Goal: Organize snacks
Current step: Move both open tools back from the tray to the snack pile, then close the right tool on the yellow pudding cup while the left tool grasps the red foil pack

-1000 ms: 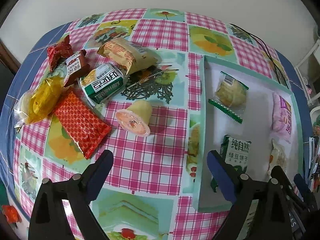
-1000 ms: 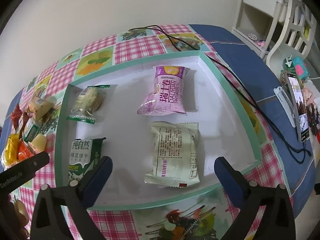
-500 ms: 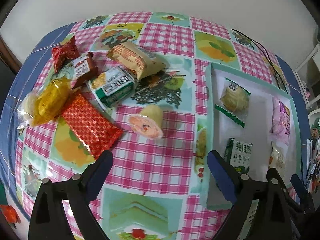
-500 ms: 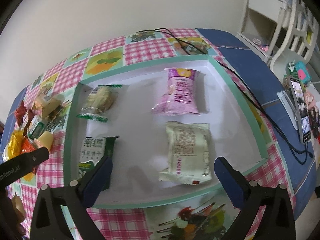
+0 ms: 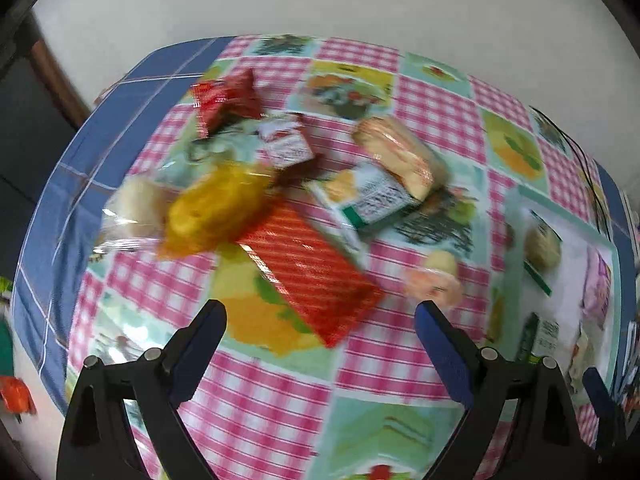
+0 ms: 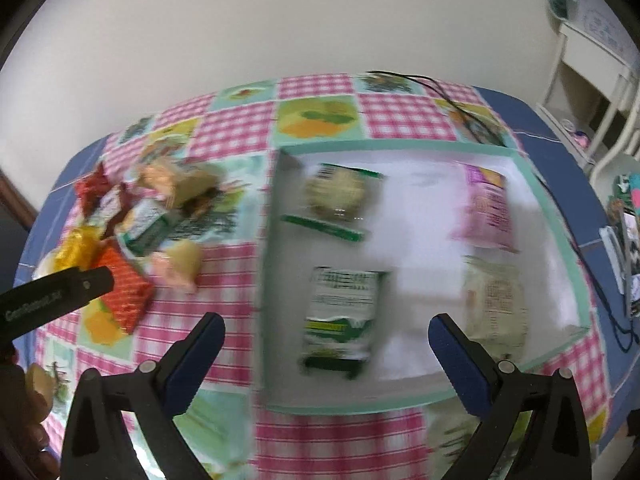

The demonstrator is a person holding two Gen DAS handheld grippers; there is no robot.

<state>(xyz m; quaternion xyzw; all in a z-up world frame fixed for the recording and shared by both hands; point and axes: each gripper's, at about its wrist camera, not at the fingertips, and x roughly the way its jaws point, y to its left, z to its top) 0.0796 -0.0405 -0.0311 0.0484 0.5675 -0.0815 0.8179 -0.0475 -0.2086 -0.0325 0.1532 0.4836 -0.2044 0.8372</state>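
Left wrist view: the left gripper (image 5: 318,330) hangs over the desk (image 5: 256,412) in its pink-checked, fruit-printed cloth, fingers (image 5: 198,350) spread wide with nothing between them. Just beyond the fingers lies the flat red foil packet with diagonal stripes (image 5: 310,270). It looks light, thin and slick, so it would best be pinched across its short width near the middle. Touching its far left end is a crinkly yellow cellophane bag (image 5: 218,208), soft and likely to slide. Farther off are a green-and-white carton-like pack (image 5: 372,200), a tan wrapped roll (image 5: 400,156) and small red wrappers (image 5: 226,98). A small pale jelly cup with a peach lid (image 5: 434,280) lies on its side to the right, rigid but prone to roll. These loose snacks crowd one another, so reaching one may nudge its neighbours.

Right wrist view: the right gripper (image 6: 326,354) is likewise released and empty, hovering over the near edge of the shallow white tray with a mint-green rim (image 6: 400,146). Inside lie a green-and-white biscuit pack (image 6: 342,312), a clear green-edged bag of a pale cake (image 6: 338,198), a pink roll-cake pouch (image 6: 488,208) and a pale printed pouch (image 6: 494,308), well apart. All look soft and light. A black cable (image 6: 464,114) trails past the tray's far right corner.
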